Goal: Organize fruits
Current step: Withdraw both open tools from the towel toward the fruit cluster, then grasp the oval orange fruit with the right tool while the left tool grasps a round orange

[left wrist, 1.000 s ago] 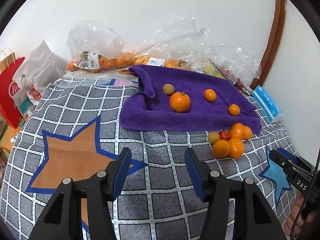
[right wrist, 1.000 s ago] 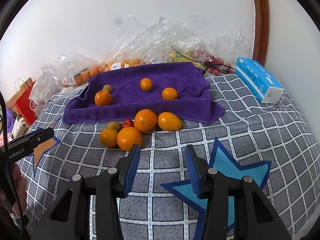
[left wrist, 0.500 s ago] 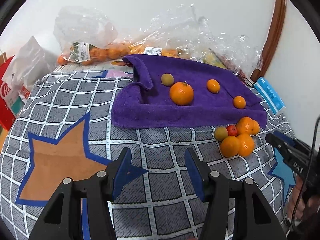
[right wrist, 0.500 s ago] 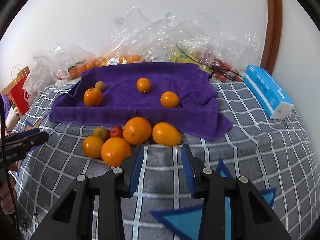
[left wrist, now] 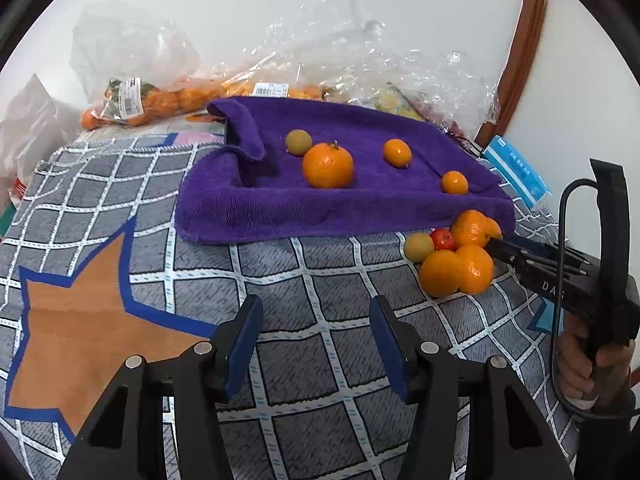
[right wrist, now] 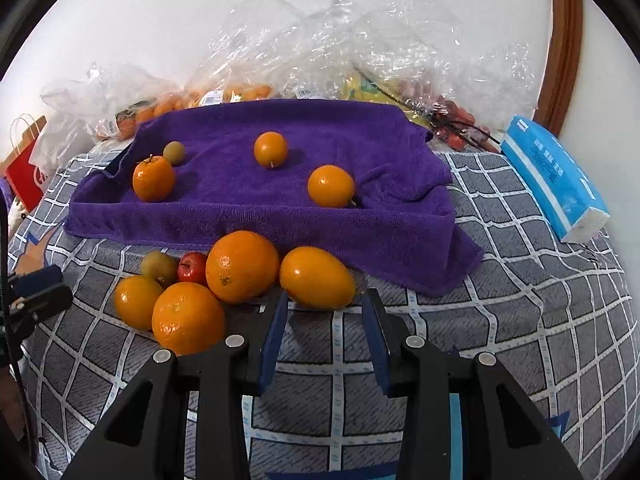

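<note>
The right gripper [right wrist: 324, 314] reaches for the oval orange fruit [right wrist: 317, 278] lying just off the purple towel [right wrist: 248, 208]; its jaws, just narrowed, stand unclenched and empty. Next it must straddle the fruit. The left gripper [left wrist: 316, 338] waits released.

only "da" reads, on the right gripper [left wrist: 498, 245] body; bag labels are too blurred.
</note>
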A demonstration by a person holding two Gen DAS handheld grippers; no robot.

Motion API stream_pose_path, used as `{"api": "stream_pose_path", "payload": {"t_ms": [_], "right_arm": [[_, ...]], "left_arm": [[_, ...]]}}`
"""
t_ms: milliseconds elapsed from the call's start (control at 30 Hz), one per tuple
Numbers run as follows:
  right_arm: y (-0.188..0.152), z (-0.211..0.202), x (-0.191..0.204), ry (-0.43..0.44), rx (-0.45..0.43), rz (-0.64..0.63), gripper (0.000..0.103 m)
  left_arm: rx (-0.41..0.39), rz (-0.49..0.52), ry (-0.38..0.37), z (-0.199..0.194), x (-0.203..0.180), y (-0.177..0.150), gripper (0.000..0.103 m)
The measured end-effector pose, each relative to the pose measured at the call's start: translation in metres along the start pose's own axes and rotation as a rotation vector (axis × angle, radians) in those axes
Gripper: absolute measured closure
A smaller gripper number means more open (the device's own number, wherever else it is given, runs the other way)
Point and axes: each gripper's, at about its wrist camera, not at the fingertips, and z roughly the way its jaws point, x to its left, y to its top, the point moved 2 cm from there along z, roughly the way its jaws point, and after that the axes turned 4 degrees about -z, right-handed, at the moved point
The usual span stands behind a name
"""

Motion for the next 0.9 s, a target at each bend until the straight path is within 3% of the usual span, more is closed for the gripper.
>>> {"api": "stream_pose_path", "payload": {"t_ms": [333, 400, 900], "right_arm": [[0.009, 0.021, 0.002, 0.015, 0.05, -0.035, 0.064], [0.008, 0.021, 0.003, 0.027, 0.045, -0.037, 0.069], [0.003, -0.006, -0.01, 0.07, -0.074, 0.048, 0.069]], "left_arm": [[0.015, -0.024, -0.015, 0.003, 0.003, -0.001, 0.05], [0.015, -0.026, -0.018, 0.003, 0.003, -0.001, 0.05], [0.006, -0.022, -0.024, 0.002, 0.0, -0.002, 0.05]]}}
